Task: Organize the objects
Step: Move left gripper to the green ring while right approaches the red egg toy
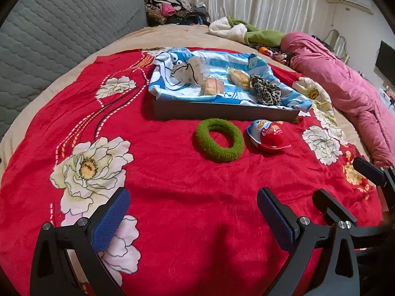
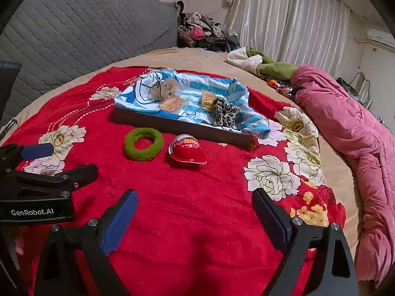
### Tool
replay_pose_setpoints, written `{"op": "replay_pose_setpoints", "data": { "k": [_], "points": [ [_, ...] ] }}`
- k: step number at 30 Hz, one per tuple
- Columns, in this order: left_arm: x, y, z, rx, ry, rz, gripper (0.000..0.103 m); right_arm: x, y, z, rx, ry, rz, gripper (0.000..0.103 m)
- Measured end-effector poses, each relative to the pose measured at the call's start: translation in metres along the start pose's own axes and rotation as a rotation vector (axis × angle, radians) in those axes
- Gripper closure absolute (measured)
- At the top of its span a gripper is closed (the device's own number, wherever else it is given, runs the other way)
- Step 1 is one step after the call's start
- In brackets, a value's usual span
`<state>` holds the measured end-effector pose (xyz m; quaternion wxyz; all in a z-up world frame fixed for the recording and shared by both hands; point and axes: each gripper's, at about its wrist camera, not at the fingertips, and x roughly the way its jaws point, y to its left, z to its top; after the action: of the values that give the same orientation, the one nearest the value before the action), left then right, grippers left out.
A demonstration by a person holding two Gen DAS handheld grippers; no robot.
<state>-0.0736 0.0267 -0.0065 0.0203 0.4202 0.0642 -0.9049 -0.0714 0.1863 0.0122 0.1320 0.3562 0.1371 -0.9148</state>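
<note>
A green fuzzy ring and a red egg-shaped toy pack lie side by side on the red flowered blanket, just in front of a dark tray. The tray is lined with blue-and-white cloth and holds a leopard-print scrunchie, snack packets and a small pouch. My left gripper is open and empty, well short of the ring. My right gripper is open and empty, short of the egg pack. The left gripper also shows in the right wrist view.
A grey quilted headboard stands at the back left. A pink duvet lies along the right. Green and white clothes and a clothes pile are at the back. Curtains hang behind.
</note>
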Motion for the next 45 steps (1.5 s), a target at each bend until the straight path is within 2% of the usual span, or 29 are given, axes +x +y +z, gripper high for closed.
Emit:
{"op": "replay_pose_setpoints", "data": {
  "k": [22,45],
  "points": [
    [0.045,-0.005,0.021,-0.002,0.046,-0.018,0.001,0.048,-0.009,0.008,-0.008,0.057,-0.004,0.010],
    [0.086,-0.015,0.048,0.011,0.084,-0.035,0.001,0.087,-0.009,0.022,-0.012,0.066,0.026,0.010]
  ]
}}
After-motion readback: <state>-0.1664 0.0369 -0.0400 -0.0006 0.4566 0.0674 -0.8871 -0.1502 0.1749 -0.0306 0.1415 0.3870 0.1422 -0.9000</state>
